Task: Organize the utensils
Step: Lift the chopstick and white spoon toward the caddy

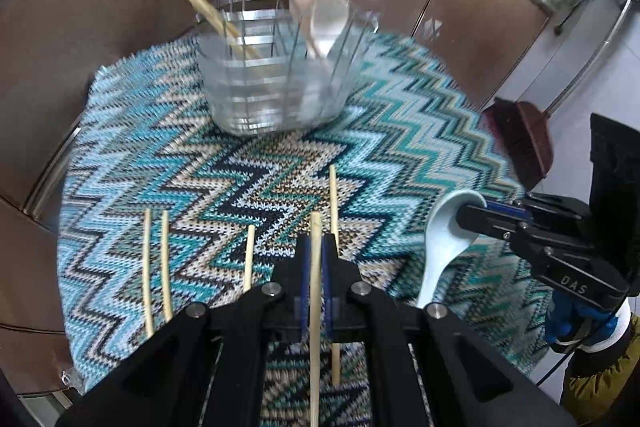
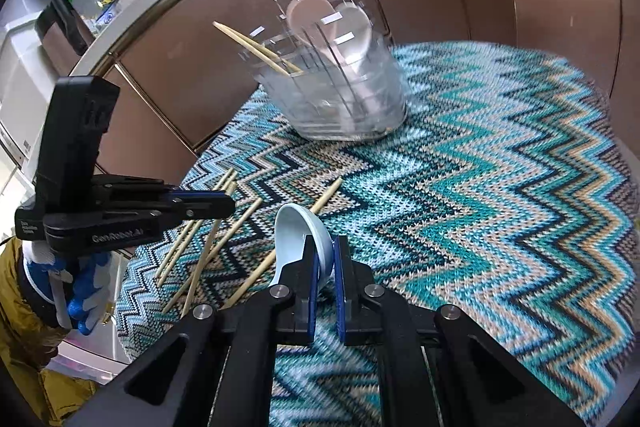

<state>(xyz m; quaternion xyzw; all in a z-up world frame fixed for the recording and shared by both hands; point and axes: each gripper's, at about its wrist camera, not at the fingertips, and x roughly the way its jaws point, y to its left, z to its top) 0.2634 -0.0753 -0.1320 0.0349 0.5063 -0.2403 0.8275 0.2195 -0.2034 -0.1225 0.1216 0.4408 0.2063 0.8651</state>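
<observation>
Nearest us, our left hand-held gripper (image 1: 316,247) is clamped on one chopstick (image 1: 315,307); only the right wrist view shows our right hand-held gripper (image 2: 326,251) pinching the blue spoon (image 2: 298,235) (handle partly hidden). Loose chopsticks (image 2: 200,247) lie on the desk (image 2: 500,207); beyond, the blurred holder (image 2: 340,99) carries spoons.

The left gripper (image 1: 316,247) is clamped on one chopstick (image 1: 315,327), above the zigzag cloth (image 1: 400,155). At right, the right gripper (image 1: 468,217) grips a pale blue spoon (image 1: 442,247). Four chopsticks (image 1: 166,263) lie on the cloth; the rack (image 1: 272,83) beyond holds chopsticks and spoons.
</observation>
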